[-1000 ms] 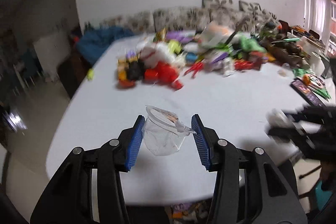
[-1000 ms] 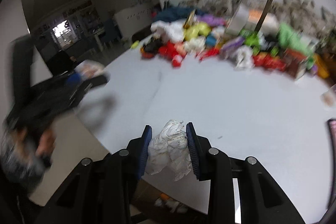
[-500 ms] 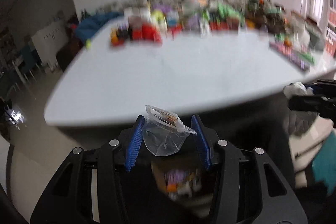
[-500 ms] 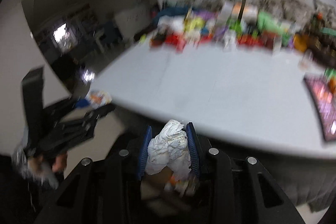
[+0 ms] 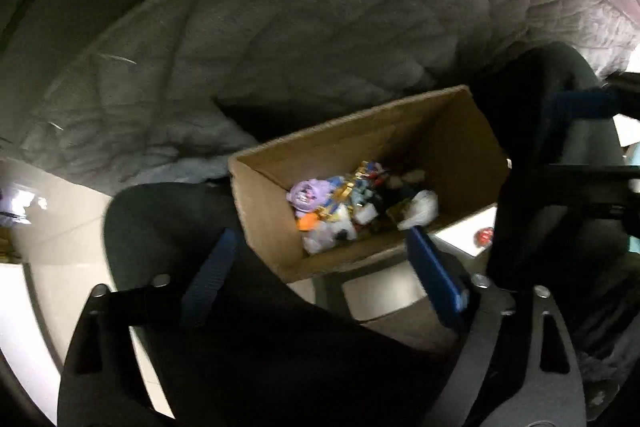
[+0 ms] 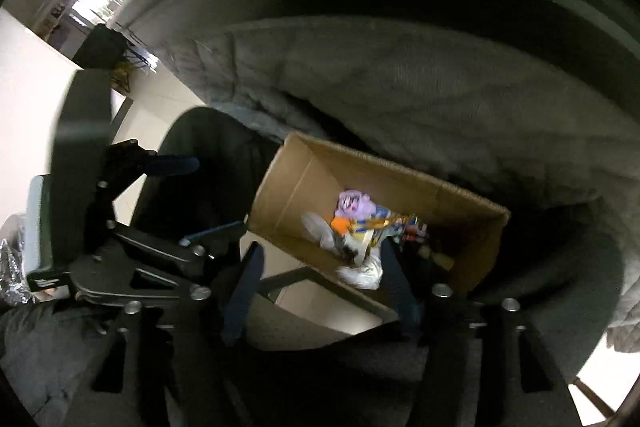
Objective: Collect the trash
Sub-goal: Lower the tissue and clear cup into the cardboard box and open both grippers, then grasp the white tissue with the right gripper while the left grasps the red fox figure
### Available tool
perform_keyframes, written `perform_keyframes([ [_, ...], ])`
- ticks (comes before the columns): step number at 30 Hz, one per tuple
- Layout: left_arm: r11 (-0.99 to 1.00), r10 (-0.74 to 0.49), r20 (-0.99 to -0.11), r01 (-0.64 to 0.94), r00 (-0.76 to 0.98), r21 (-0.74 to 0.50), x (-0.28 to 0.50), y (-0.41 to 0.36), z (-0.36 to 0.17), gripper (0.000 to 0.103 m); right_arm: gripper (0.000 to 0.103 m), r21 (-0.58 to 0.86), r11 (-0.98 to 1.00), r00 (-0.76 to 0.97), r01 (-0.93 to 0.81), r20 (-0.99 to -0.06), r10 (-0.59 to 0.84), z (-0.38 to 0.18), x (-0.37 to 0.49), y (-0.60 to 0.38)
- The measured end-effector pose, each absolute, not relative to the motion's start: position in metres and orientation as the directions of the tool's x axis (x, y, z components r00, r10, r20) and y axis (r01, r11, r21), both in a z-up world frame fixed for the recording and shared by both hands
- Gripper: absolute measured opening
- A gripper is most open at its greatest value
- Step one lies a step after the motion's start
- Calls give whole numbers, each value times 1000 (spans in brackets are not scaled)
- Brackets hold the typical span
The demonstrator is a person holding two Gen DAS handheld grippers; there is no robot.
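- Both grippers hang over an open cardboard box [image 5: 452, 147] that sits low under the tabletop's quilted cover [image 5: 320, 39], between dark chairs.
- The left gripper [image 5: 316, 267] has its blue fingers [image 5: 434, 277] spread wide with nothing between them.
- The right gripper [image 6: 316, 279] is likewise wide open and empty, tilted down at the box's near wall.
- The trash [image 5: 340, 203] lies in a heap on the box floor: a purple wrapper, orange and yellow scraps, and crumpled white paper [image 6: 362, 271] nearest the right gripper.
- The step in hand looks like the drop into the box. To do it well, keep the fingers apart until each piece is clearly inside the walls.
- Then lift straight up, keeping clear of the box rim and the chairs, so that nothing is knocked.
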State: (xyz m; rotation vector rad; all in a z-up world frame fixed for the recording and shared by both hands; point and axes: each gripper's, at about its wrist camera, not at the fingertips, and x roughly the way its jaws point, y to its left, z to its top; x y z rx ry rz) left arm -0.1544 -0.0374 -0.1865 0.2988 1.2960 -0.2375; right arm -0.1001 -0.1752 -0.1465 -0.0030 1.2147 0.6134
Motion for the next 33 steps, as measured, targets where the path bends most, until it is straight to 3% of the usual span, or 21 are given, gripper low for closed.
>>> perform_keyframes([
  [11, 951, -15, -969, 303, 247, 62, -144, -23, -178, 89, 69, 345, 812, 256, -471, -827, 500, -80, -108, -187],
  [16, 950, -67, -957, 313, 281, 25, -150, -9, -134, 89, 69, 374, 774, 299, -512, -767, 568, -27, -87, -189],
  [18, 944, -139, -935, 329, 326, -25, -155, 1, -102, 89, 74, 368, 769, 348, -523, -732, 587, -2, -66, -192],
  [21, 927, -257, -856, 364, 448, -87, -158, 18, -42, 89, 80, 239, 837, 507, -493, -703, 499, 32, 1, -196],
  [26, 958, -250, -741, 269, 624, -97, -122, 43, 10, 91, 82, 172, 915, 582, -365, -725, 368, 31, 140, -198],
  [30, 972, -235, -708, 167, 665, -166, -82, 57, 14, 91, 77, 103, 933, 595, -344, -745, 301, 22, 204, -184],
  [31, 971, -238, -706, 155, 666, -181, -73, 60, 13, 91, 65, 76, 934, 581, -350, -765, 280, 15, 218, -179],
  [32, 972, -234, -711, 136, 664, -192, -58, 61, 10, 91, 42, 53, 935, 566, -351, -783, 257, 8, 226, -178],
  [33, 973, -229, -714, 127, 662, -194, -49, 62, 7, 91, 32, 27, 937, 560, -348, -796, 231, 3, 231, -177],
])
